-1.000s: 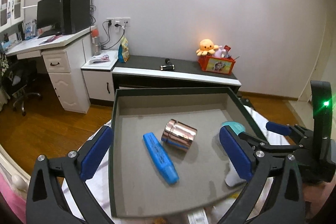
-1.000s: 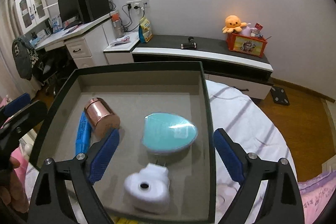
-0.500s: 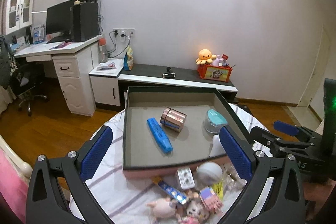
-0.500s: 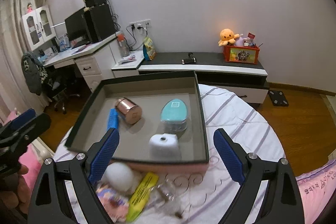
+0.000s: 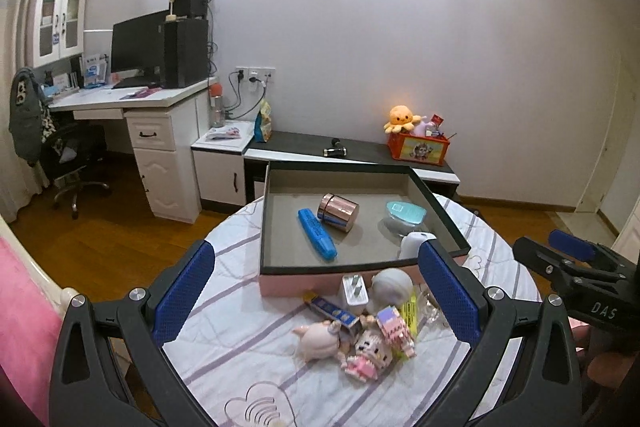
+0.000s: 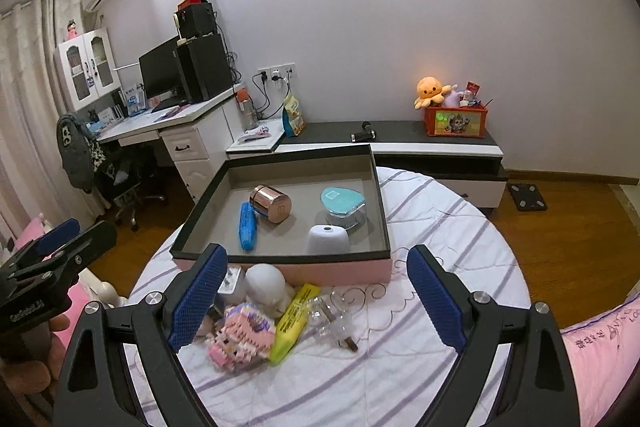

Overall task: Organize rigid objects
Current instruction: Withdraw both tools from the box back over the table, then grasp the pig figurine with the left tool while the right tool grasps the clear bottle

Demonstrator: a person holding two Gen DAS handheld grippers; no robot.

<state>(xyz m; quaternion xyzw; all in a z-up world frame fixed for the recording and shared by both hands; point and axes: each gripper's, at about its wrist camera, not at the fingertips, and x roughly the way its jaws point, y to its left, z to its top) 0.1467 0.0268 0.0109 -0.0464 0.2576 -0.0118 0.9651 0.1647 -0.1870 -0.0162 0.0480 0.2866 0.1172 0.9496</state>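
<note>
Both tools hang above the round tabletop with nothing between their blue pads; the left tool is spread wide open, and the right tool is spread wide open too (each shows at the edge of the other's view, held in a hand).

A shallow tray with a dark rim and pink outer wall sits on the striped cloth at the far side of the tabletop; inside it lie a blue marker, a copper tin on its side just beside the marker, a teal-lidded case toward the right wall, and a white rounded gadget against the near wall.

The loose things are heaped on the cloth just in front of the tray's near wall: a white ball-shaped toy touching the pink wall, a white plug beside it, a yellow packet lying at a slant, a pink block figure, a small pale doll, a blue-and-yellow tube and a clear plastic piece to the right of the packet; several of these overlap, and how exactly they rest on each other is hard to tell.
</note>
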